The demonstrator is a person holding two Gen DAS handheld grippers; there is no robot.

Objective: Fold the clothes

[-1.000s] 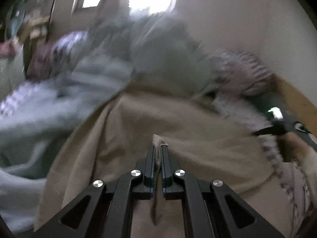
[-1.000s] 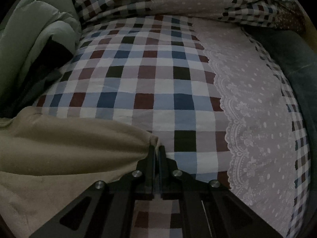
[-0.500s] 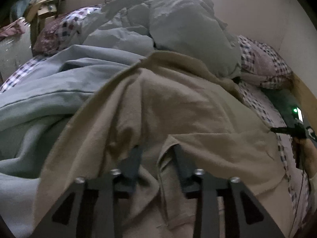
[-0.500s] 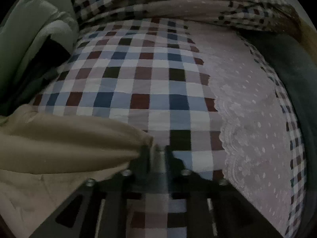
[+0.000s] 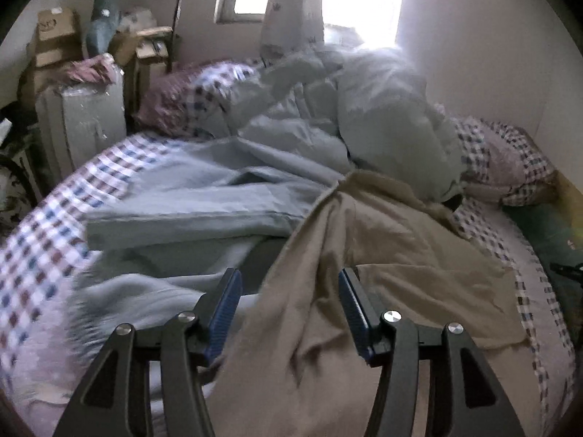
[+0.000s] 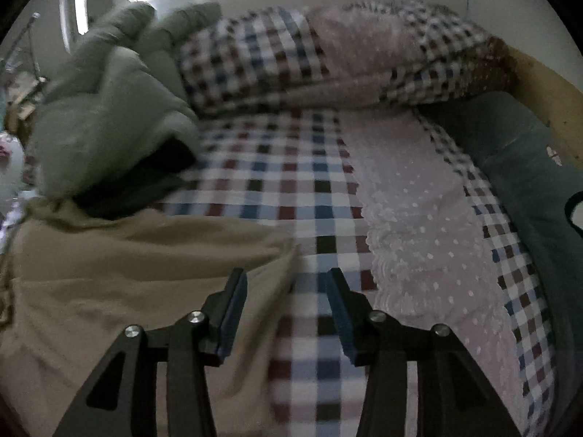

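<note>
A tan garment [image 5: 382,262] lies spread on the checked bed sheet [image 5: 43,240], its top layer folded over with a straight edge across the middle. My left gripper [image 5: 289,291] hovers above its near part; its jaws are opening and the cloth lies below them, untouched by the pads. In the right wrist view the tan garment [image 6: 120,269] fills the lower left, its corner just ahead of my right gripper [image 6: 286,286]. Those jaws are opening too, with nothing pressed between them.
A pale blue-grey garment [image 5: 189,211] lies left of the tan one. A bulky grey-green duvet [image 5: 382,120] is heaped at the far side, beside checked pillows [image 6: 328,62]. A dark teal cloth [image 6: 521,167] lies along the bed's right edge by a wooden frame. Boxes [image 5: 54,40] stand beyond the bed.
Both grippers were shut on the tan garment's edge; both have let go, opened, and pulled up and back. The cloth now rests folded on the bed.
</note>
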